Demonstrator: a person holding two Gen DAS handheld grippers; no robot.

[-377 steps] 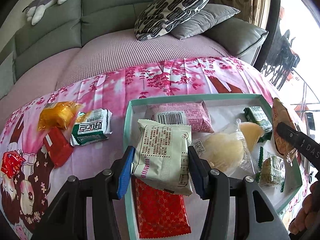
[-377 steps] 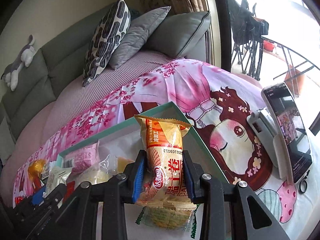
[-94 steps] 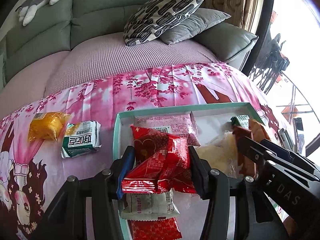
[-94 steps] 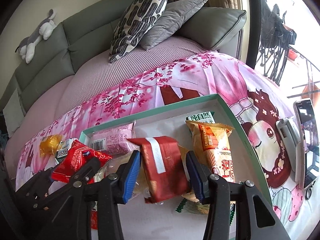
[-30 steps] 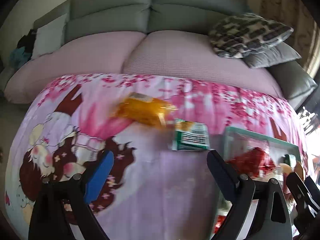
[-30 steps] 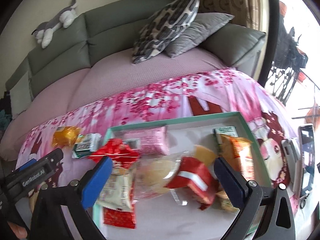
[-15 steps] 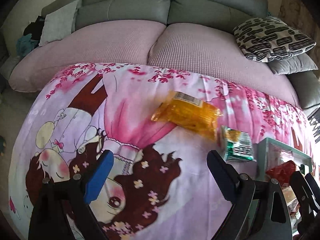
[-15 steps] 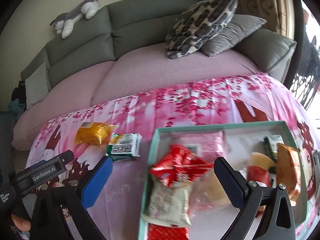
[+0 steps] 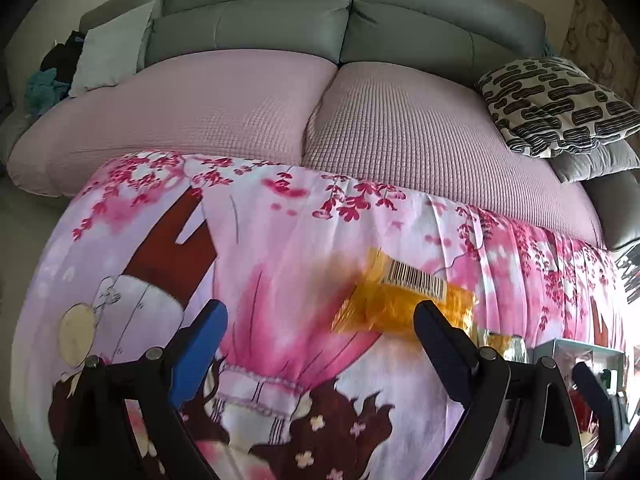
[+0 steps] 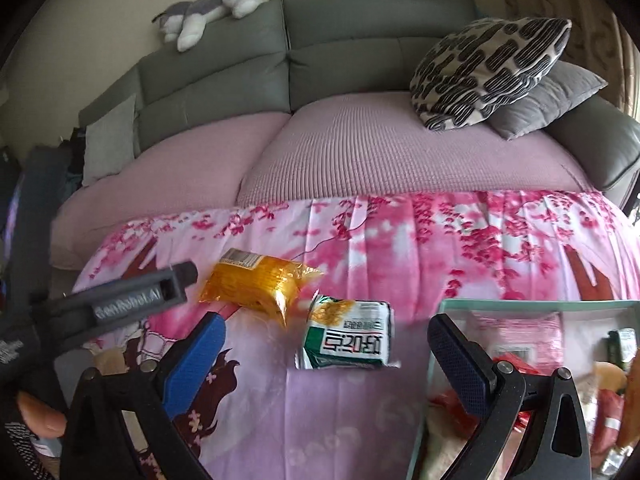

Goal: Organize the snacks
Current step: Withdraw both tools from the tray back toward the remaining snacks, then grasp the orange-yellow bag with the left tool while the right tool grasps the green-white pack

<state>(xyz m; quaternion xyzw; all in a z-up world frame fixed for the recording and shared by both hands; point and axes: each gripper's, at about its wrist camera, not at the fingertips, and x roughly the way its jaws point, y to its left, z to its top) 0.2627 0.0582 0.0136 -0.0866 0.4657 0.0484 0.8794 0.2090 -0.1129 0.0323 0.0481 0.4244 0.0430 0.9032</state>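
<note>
A yellow snack packet (image 9: 408,300) (image 10: 260,284) lies on the pink patterned cloth, with a green and white packet (image 10: 348,344) to its right. My left gripper (image 9: 320,320) is open and empty, low over the cloth, the yellow packet just beyond its right finger. My right gripper (image 10: 326,330) is open and empty, with the green and white packet between and just beyond its fingers. The teal-rimmed tray (image 10: 520,302) at the right holds several snack packets, among them a pink one (image 10: 524,332) and a red one (image 10: 516,364).
The cloth (image 10: 440,240) covers a table in front of a grey sofa with a pink cover (image 10: 380,152). Patterned and grey cushions (image 10: 488,68) lie at the sofa's right end. A plush cat (image 10: 208,4) rests on the backrest. The left gripper's body (image 10: 120,300) shows at left.
Both grippers have let go of their red packets in the tray, opened, and swung left. The left gripper has closed in on the yellow packet, the right on the green and white one.
</note>
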